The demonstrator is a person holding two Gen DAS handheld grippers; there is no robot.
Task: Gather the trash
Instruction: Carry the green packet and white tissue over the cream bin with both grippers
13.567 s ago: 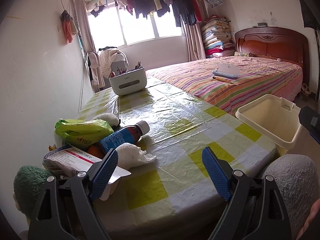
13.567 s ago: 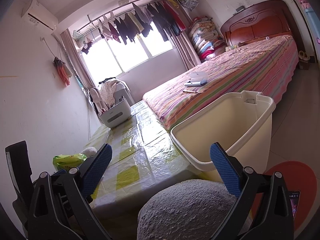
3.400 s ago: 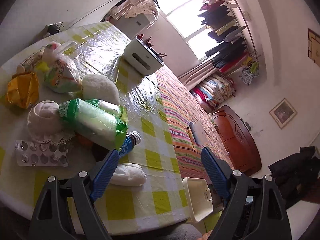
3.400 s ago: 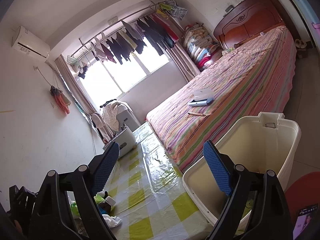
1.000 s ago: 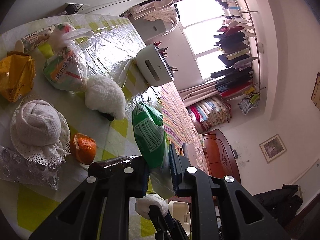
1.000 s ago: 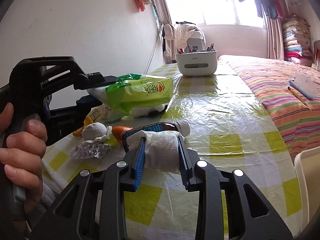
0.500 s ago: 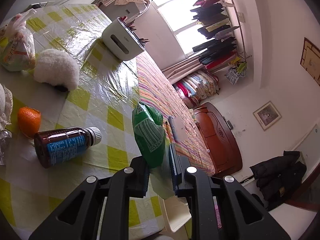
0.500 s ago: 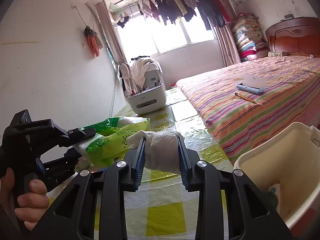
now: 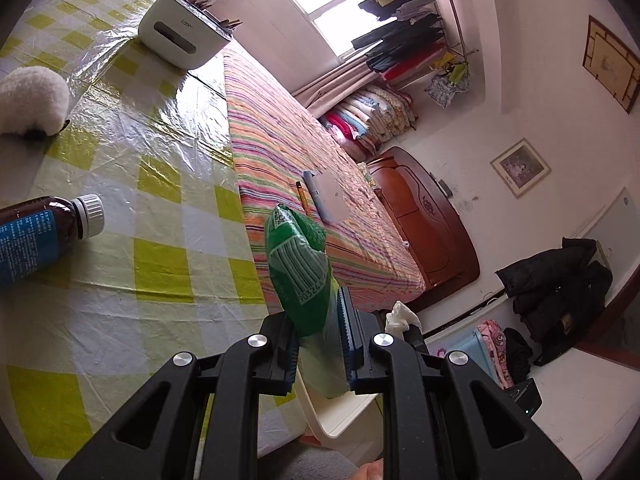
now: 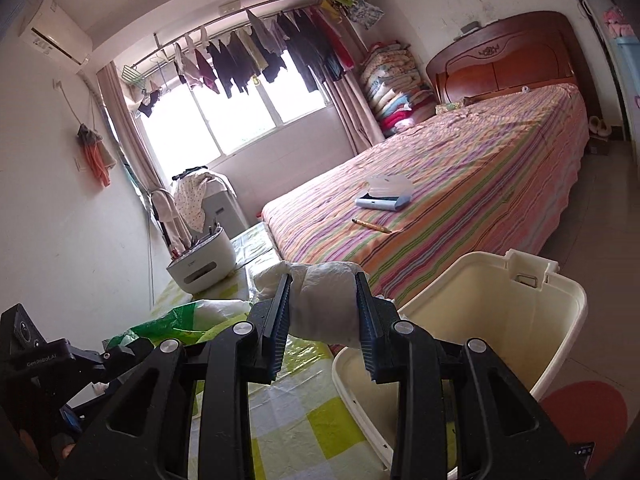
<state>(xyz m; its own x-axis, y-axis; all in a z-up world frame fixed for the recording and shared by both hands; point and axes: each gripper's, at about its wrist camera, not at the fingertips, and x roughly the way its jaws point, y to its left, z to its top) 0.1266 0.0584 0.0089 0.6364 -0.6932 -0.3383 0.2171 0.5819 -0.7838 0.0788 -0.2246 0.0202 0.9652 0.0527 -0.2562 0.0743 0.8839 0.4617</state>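
My left gripper is shut on a green plastic packet held in the air past the table's corner, above the cream bin's rim. In the right wrist view the right gripper is shut on a crumpled white tissue wad, held over the near edge of the cream plastic bin. The same tissue shows at the lower right of the left wrist view. The green packet and the left gripper's body appear to the left in the right wrist view.
On the yellow-checked table lie a brown bottle with a blue label, a white fluffy thing and a white holder box. A striped bed stands beyond. A red stool is beside the bin.
Both grippers have swung away from the table's clutter toward the bin, each still holding its load. The bin now fills the right wrist view's lower right.
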